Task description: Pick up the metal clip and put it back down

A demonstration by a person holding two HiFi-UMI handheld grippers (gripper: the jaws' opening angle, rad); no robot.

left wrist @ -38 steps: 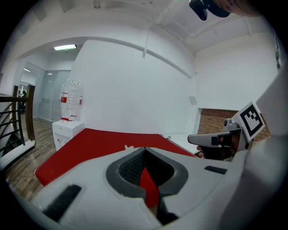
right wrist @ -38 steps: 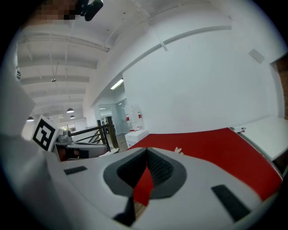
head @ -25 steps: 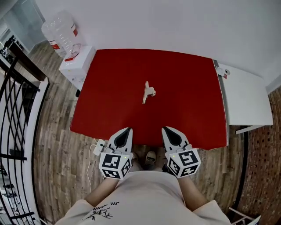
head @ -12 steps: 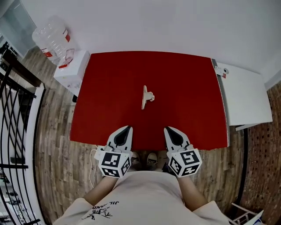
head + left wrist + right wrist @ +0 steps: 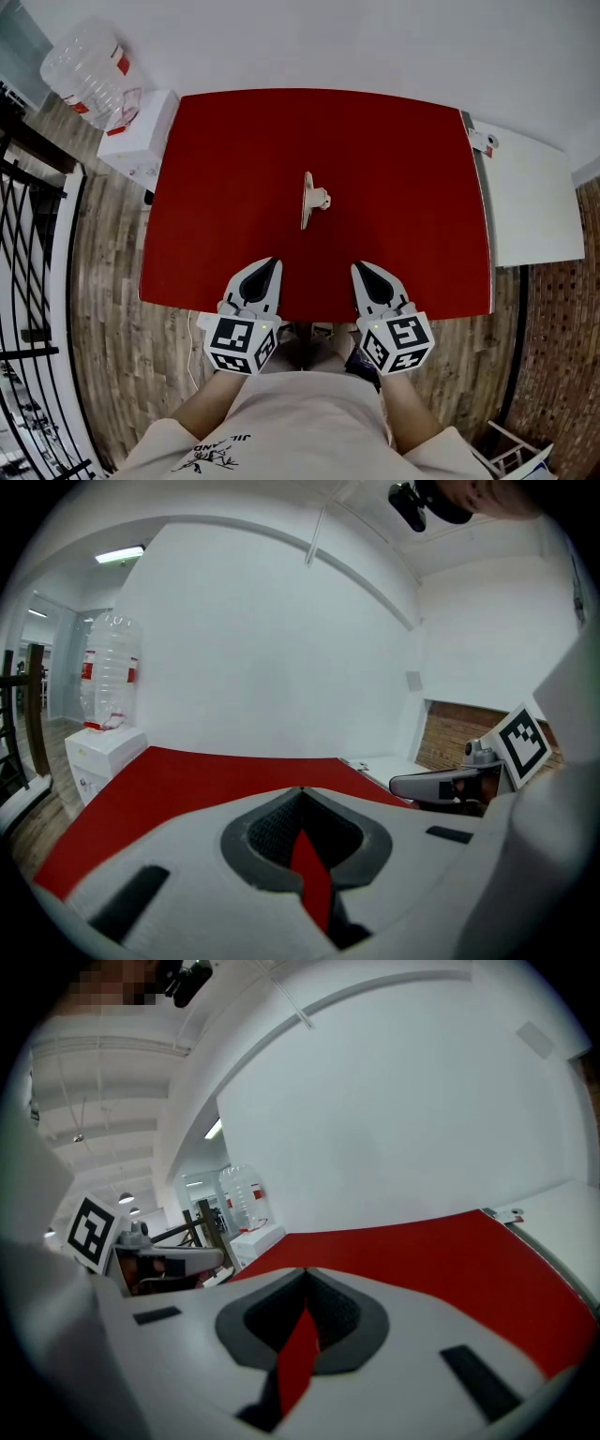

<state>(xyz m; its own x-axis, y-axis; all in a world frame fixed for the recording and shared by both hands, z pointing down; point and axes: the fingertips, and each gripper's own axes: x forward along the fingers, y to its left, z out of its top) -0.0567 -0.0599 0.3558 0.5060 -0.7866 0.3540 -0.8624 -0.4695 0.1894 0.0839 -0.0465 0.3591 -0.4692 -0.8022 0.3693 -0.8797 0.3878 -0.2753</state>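
The metal clip point(image 5: 312, 199) lies on the red table point(image 5: 403, 169), near its middle, with its long bar running away from me. My left gripper point(image 5: 273, 263) and my right gripper point(image 5: 358, 267) hover side by side over the table's near edge, both well short of the clip. Each is shut with nothing in it. In the left gripper view the jaws point(image 5: 300, 791) meet at a point, and the right gripper point(image 5: 441, 782) shows beside them. The right gripper view shows the same closed tip point(image 5: 305, 1272). The clip is hidden in both gripper views.
A water bottle point(image 5: 80, 66) stands on a white dispenser point(image 5: 141, 131) off the table's far left corner. A white side table point(image 5: 534, 202) adjoins the right edge, with a small object point(image 5: 485, 142) on it. A black railing point(image 5: 28, 281) runs along the left, over wooden floor.
Both grippers have edged a little forward over the table's near edge, towards the clip. The head view has shifted slightly. The clip has not moved.
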